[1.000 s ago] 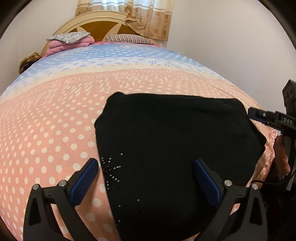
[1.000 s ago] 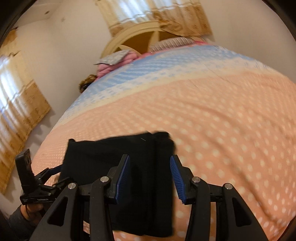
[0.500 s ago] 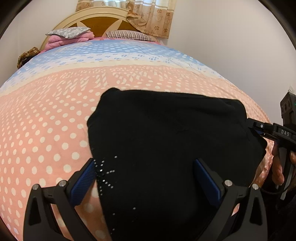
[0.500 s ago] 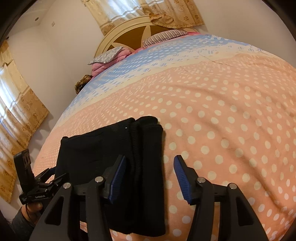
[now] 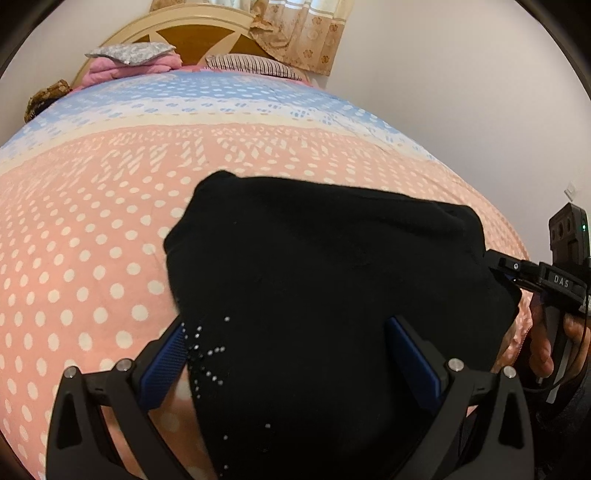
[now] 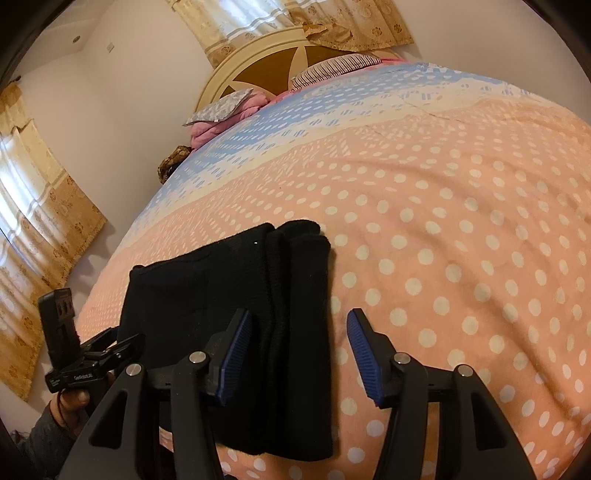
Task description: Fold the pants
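The black pants (image 5: 332, 277) lie folded into a compact block on the pink polka-dot bedspread (image 5: 92, 221), near the bed's front edge. My left gripper (image 5: 291, 354) hovers over the near part of them, open wide, pads clear of the cloth. In the right wrist view the pants (image 6: 221, 280) show their stacked folded edges on the right side. My right gripper (image 6: 300, 354) is open above that edge, which runs between the jaws untouched. The right gripper (image 5: 495, 258) reaches in at the pants' right side; the left gripper (image 6: 122, 339) is by their left side.
The bedspread (image 6: 461, 240) stretches away to a cream headboard (image 5: 192, 33) with pink bedding (image 5: 122, 66) and a striped pillow (image 5: 251, 62). A white wall runs along the right. Curtains (image 6: 44, 221) hang at the left. A hand (image 5: 543, 350) holds the right gripper.
The right gripper's jaws have widened a little. The pants' folded edge, blurred a second ago, now lies still and flat on the bed. The left gripper has stayed open.
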### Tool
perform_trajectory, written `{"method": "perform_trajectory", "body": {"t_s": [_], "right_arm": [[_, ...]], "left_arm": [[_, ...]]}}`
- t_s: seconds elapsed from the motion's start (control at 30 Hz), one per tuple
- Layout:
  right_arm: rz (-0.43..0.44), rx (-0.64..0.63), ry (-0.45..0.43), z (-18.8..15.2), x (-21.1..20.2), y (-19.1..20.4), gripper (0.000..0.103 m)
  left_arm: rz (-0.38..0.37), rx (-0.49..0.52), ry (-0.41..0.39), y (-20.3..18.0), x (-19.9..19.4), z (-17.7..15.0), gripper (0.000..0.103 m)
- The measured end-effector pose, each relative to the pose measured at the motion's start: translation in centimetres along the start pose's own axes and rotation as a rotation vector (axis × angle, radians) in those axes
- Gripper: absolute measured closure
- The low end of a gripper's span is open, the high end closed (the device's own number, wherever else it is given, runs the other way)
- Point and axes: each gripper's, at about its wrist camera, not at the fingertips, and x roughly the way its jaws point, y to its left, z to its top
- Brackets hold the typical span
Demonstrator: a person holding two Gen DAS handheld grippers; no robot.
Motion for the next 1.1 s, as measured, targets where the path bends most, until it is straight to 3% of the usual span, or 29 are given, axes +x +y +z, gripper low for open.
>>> {"method": "perform_trajectory", "body": {"t_s": [0.13, 0.23, 0.5, 0.7, 0.77, 0.9, 1.03, 1.1], "right_arm": [[0.096, 0.018, 0.032, -0.3, 0.4, 0.0, 0.048], [0.044, -0.042, 0.024, -0.7, 0.5, 1.3, 0.052], [0.061, -0.032, 0.019, -0.7, 0.0, 1.1, 0.071], [0.048, -0.060, -0.003, -0.8, -0.5, 1.7, 0.075], [0.038, -0.083, -0.018, -0.9, -0.9, 2.1, 0.076], [0.030, -0.111, -0.050, -1.2, -1.9, 2.9, 0.078], [0.014, -0.131, -0.073, -1.2, -2.6, 3.7, 0.081], [0.036, -0.149, -0.092, -1.1, -3.4, 4.6, 0.082]], "left_arm": [[-0.030, 0.000, 0.021, 0.3, 0.0, 0.2, 0.000], [-0.048, 0.000, 0.020, 0.5, -0.4, 0.2, 0.000], [-0.107, -0.073, -0.020, 2.0, -1.7, 0.1, 0.017], [-0.160, -0.100, -0.031, 2.8, -2.5, 0.0, 0.042], [-0.167, -0.098, -0.039, 2.5, -3.0, 0.1, 0.055], [-0.163, -0.118, -0.047, 2.9, -3.5, 0.1, 0.065], [-0.169, -0.128, -0.078, 3.5, -5.0, 0.0, 0.084], [-0.173, -0.130, -0.094, 3.7, -5.8, 0.2, 0.087]]}}
